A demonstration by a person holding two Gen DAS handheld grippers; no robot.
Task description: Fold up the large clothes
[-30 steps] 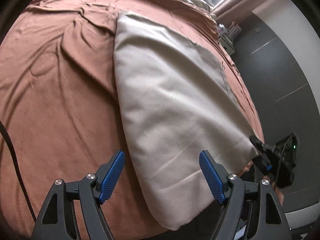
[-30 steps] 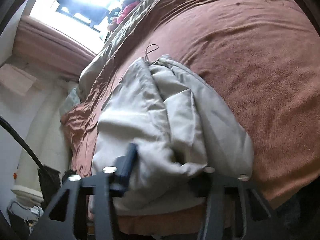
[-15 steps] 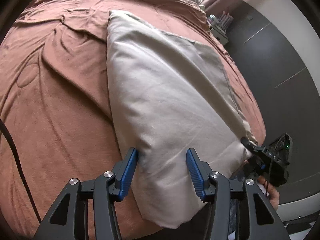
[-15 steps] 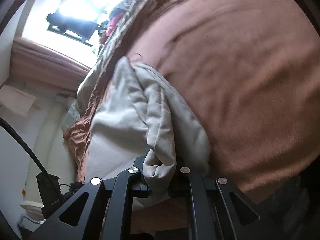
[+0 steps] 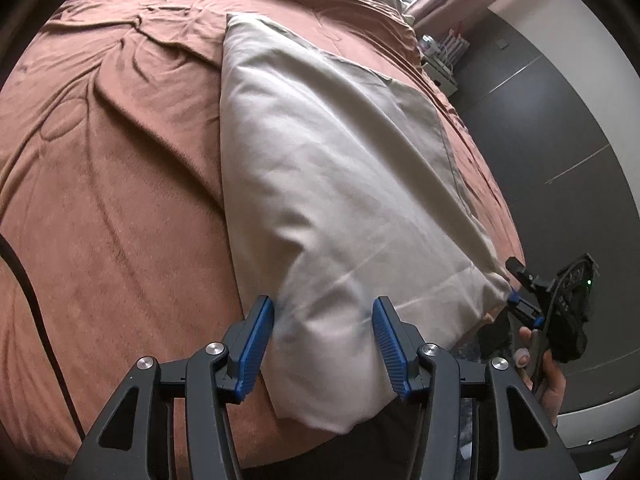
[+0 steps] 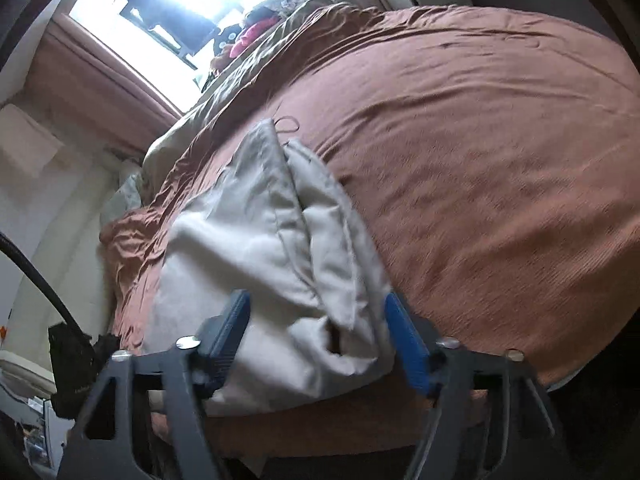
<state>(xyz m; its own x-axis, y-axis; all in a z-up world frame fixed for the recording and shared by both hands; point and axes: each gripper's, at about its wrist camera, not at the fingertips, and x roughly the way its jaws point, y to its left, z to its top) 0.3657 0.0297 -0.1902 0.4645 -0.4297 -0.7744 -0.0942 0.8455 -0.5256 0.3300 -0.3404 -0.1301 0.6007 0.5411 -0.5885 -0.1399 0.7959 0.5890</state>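
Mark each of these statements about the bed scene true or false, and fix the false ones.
1. The beige garment lies on a brown blanket. True.
2. The left hand-held gripper is shut tight with nothing between its fingers. False: its jaws are apart, with the garment's near edge between them.
3. The right hand-held gripper has its jaws apart around the garment's bunched end. True.
4. The garment is bright red. False: it is beige.
5. A window shows beyond the bed in the right wrist view. True.
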